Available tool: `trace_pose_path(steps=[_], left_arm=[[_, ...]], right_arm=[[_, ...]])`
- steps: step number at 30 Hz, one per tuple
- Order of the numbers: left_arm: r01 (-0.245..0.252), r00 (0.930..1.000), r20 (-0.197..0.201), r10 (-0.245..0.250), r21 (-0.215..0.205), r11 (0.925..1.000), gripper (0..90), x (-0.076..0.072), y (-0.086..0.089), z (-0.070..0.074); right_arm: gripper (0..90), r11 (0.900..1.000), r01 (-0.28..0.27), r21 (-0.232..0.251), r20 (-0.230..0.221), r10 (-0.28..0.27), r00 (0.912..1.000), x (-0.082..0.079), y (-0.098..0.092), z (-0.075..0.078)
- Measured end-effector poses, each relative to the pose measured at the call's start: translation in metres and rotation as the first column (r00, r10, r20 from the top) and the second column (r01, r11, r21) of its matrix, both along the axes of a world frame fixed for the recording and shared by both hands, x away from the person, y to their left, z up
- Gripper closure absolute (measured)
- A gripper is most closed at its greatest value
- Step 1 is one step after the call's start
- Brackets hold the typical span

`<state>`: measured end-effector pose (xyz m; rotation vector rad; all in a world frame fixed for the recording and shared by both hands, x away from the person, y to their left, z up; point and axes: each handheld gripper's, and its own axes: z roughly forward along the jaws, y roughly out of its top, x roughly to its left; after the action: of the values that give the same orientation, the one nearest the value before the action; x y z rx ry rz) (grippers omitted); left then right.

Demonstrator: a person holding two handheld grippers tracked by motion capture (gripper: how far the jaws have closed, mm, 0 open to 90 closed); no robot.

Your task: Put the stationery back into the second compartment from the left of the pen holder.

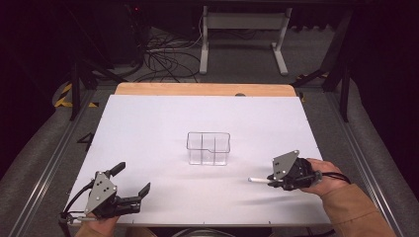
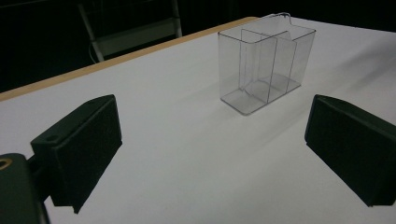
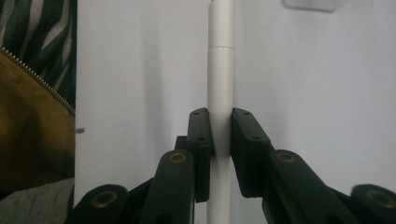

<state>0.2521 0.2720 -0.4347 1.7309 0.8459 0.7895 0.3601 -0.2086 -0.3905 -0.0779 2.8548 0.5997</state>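
Note:
A clear plastic organiser box [image 1: 208, 148] with inner dividers stands near the middle of the white table [image 1: 163, 118]; in the left gripper view the box [image 2: 264, 60] is ahead and empty. My right gripper [image 1: 274, 182] at the front right is shut on a white pen [image 1: 259, 180], which sticks out leftwards, a little above the table. In the right gripper view the pen [image 3: 220, 93] runs straight up between the two pads [image 3: 201, 140]. My left gripper [image 1: 131, 180] rests at the front left, jaws wide apart with nothing between them, pads [image 2: 81, 149] on either side.
The table's wooden far edge [image 1: 205, 89] lies beyond the white sheet. A white desk frame [image 1: 242, 34] and loose cables [image 1: 163, 59] are on the floor behind. A brown sleeve [image 3: 32, 126] shows at the left of the right gripper view.

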Motion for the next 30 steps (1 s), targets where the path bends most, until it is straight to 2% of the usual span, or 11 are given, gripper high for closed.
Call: trace_pose_path(steps=[6, 11, 14, 19, 23, 24, 30], left_arm=[[0.000, 1.0000, 0.002, 0.000, 0.002, 1.0000, 4.7, 0.000, 0.000, 0.000], [-0.001, 1.0000, 0.003, 0.001, 0.000, 1.0000, 4.7, -0.001, 0.000, 0.000], [-0.002, 1.0000, 0.000, 0.002, -0.002, 1.0000, 4.7, 0.000, 0.000, 0.000], [-0.001, 1.0000, 0.001, 0.001, -0.001, 1.0000, 4.7, 0.000, 0.000, 0.000], [-0.002, 1.0000, 0.000, 0.002, -0.002, 1.0000, 4.7, 0.000, 0.000, 0.000], [-0.002, 1.0000, 0.000, 0.002, -0.002, 1.0000, 4.7, 0.000, 0.000, 0.000], [-0.002, 1.0000, 0.000, 0.002, -0.002, 1.0000, 4.7, 0.000, 0.000, 0.000]], right_arm=[[78.5, 0.995, 0.024, 0.102, 0.041, -0.028, 0.9987, 0.000, -0.004, 0.012], [78.5, 0.983, 0.047, 0.176, 0.078, -0.062, 0.9950, 0.000, -0.005, 0.020], [78.5, 0.973, 0.065, 0.221, 0.088, -0.087, 0.9923, 0.000, -0.005, 0.024], [78.4, 0.953, 0.099, 0.288, 0.097, -0.132, 0.9865, 0.002, -0.003, 0.030], [78.4, 0.932, 0.121, 0.342, 0.089, -0.160, 0.9831, 0.005, -0.004, 0.036], [78.4, 0.923, 0.130, 0.362, 0.090, -0.173, 0.9808, 0.005, -0.003, 0.037], [78.4, 0.883, 0.155, 0.443, 0.077, -0.209, 0.9748, 0.007, 0.000, 0.047]])
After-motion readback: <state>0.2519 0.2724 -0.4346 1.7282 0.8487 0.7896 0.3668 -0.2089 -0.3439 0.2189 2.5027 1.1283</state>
